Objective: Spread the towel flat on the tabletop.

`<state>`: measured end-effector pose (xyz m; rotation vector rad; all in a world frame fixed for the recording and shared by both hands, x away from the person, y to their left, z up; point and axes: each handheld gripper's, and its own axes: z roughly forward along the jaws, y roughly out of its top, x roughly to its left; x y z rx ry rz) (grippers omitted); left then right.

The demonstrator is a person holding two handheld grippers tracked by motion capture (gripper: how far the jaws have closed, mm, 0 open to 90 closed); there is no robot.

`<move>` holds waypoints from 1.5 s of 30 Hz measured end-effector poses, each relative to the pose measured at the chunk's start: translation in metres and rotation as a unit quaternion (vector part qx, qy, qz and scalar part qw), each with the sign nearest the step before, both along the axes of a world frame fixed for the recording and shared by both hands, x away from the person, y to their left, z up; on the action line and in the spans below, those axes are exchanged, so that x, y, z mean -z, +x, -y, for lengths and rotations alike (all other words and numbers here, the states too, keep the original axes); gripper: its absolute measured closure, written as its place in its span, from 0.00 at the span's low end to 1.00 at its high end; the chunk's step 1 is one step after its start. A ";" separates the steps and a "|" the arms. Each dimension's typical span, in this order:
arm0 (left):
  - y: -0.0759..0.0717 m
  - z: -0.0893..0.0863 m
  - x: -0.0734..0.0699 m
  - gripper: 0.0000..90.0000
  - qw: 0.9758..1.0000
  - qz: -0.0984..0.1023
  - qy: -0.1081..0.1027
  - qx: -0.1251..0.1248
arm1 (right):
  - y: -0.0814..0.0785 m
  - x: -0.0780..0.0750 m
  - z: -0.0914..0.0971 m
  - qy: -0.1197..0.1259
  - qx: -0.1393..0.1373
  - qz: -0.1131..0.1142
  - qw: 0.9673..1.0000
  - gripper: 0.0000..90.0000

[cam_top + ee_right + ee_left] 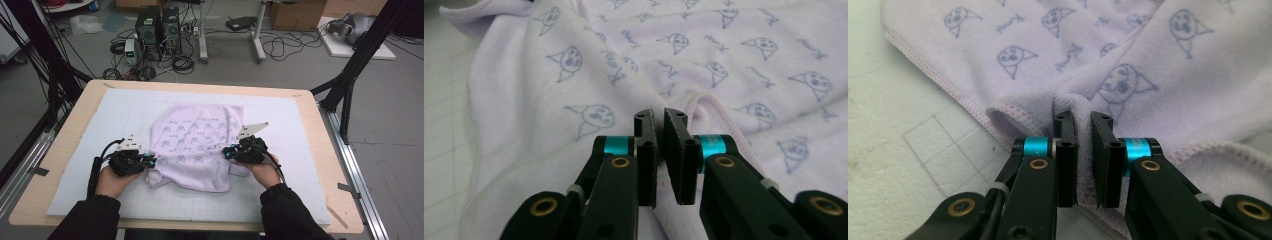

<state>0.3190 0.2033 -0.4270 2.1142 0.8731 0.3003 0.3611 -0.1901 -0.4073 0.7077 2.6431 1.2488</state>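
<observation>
A pale lilac towel (197, 145) printed with small cartoon faces lies crumpled on the white gridded mat (110, 120). My left gripper (150, 161) sits at the towel's near left corner. In the left gripper view its jaws (1083, 120) are pinched on a bunched fold of the towel (1148, 60), with cloth squeezed between the pads. My right gripper (226, 154) rests on the towel's near right side. In the right gripper view its jaws (660, 117) stand nearly together on a hemmed fold of the towel (734, 55).
The mat covers a wooden table (75, 115) with bare margins at left and right. Beyond the far edge, computers (157, 27) and cables lie on the floor. Black frame posts (350, 75) stand at the table's right.
</observation>
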 end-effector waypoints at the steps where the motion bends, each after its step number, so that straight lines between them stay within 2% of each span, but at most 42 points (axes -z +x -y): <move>1: -0.001 0.000 -0.002 0.89 1.000 0.001 -0.003 -0.001 | 0.000 0.001 -0.001 -0.004 0.005 0.001 1.000 0.85; 4: -0.007 -0.006 -0.013 0.81 1.000 0.011 -0.017 -0.002 | -0.003 -0.005 0.005 0.011 0.005 0.007 1.000 0.78; 6: -0.013 -0.011 -0.023 0.70 0.999 0.021 -0.032 -0.003 | -0.012 -0.016 0.011 0.022 0.003 0.023 0.999 0.75; 8: -0.019 -0.014 -0.033 0.65 0.999 0.029 -0.044 0.005 | -0.024 -0.026 0.018 0.036 -0.005 0.050 0.998 0.72; 10: -0.026 -0.013 -0.040 0.59 0.998 0.037 -0.054 0.015 | -0.034 -0.028 0.021 0.042 -0.016 0.053 0.998 0.68; 12: -0.030 -0.007 -0.039 0.54 0.998 0.035 -0.054 0.026 | -0.042 -0.022 0.021 0.033 -0.027 0.057 0.997 0.62; 14: -0.030 -0.001 -0.033 0.53 0.998 0.030 -0.045 0.032 | -0.046 -0.010 0.019 0.027 -0.034 0.052 0.998 0.61; 15: -0.029 0.004 -0.026 0.53 0.998 0.018 -0.037 0.036 | -0.046 -0.007 0.019 0.029 -0.037 0.050 0.998 0.61; 17: -0.024 0.011 -0.011 0.57 0.999 0.000 -0.024 0.043 | -0.045 0.008 0.012 0.019 -0.043 0.038 0.998 0.61; 19: -0.019 0.018 0.004 0.67 0.999 -0.017 -0.002 0.049 | -0.043 0.020 0.005 0.007 -0.047 0.038 0.998 0.67; 20: -0.020 0.019 0.008 0.73 0.999 -0.010 -0.001 0.047 | -0.041 0.023 0.003 0.008 -0.046 0.032 0.998 0.72; 21: -0.020 0.018 0.008 0.79 0.999 -0.003 -0.003 0.043 | -0.040 0.026 0.001 0.010 -0.046 0.031 0.998 0.78; 23: -0.019 0.015 0.006 0.92 0.999 -0.006 -0.002 0.046 | -0.039 0.029 0.001 0.014 -0.054 0.022 0.998 0.92; 24: -0.021 0.013 0.003 0.95 0.999 -0.008 -0.002 0.047 | -0.039 0.029 0.001 0.013 -0.061 0.015 0.998 0.95; 29: -0.038 0.004 -0.008 0.97 0.999 0.000 -0.012 0.051 | -0.050 0.015 0.009 0.034 -0.072 0.016 0.997 0.96; 34: -0.067 -0.004 -0.022 0.97 0.998 0.009 -0.025 0.064 | -0.080 -0.008 0.020 0.038 -0.086 0.043 0.995 0.96; 37: -0.085 -0.011 -0.034 0.97 0.997 0.022 -0.030 0.064 | -0.098 -0.024 0.026 0.047 -0.094 0.047 0.993 0.96; 38: -0.091 -0.015 -0.039 0.97 0.997 0.024 -0.037 0.067 | -0.103 -0.029 0.027 0.051 -0.099 0.047 0.993 0.96; 39: -0.095 -0.018 -0.042 0.93 0.997 0.026 -0.040 0.067 | -0.109 -0.036 0.028 0.062 -0.115 0.036 0.991 0.93; 40: -0.097 -0.019 -0.044 0.80 0.997 0.028 -0.041 0.064 | -0.114 -0.042 0.028 0.077 -0.117 0.035 0.989 0.85; 41: -0.098 -0.020 -0.046 0.72 0.997 0.032 -0.041 0.062 | -0.116 -0.046 0.028 0.084 -0.117 0.040 0.989 0.84; 42: -0.097 -0.020 -0.045 0.69 0.997 0.031 -0.042 0.062 | -0.117 -0.050 0.028 0.084 -0.121 0.049 0.988 0.84; 44: -0.093 -0.017 -0.041 0.64 0.997 0.027 -0.043 0.062 | -0.115 -0.048 0.026 0.058 -0.113 0.062 0.990 0.81; 45: -0.089 -0.014 -0.037 0.63 0.997 0.024 -0.040 0.062 | -0.111 -0.043 0.025 0.044 -0.110 0.062 0.991 0.80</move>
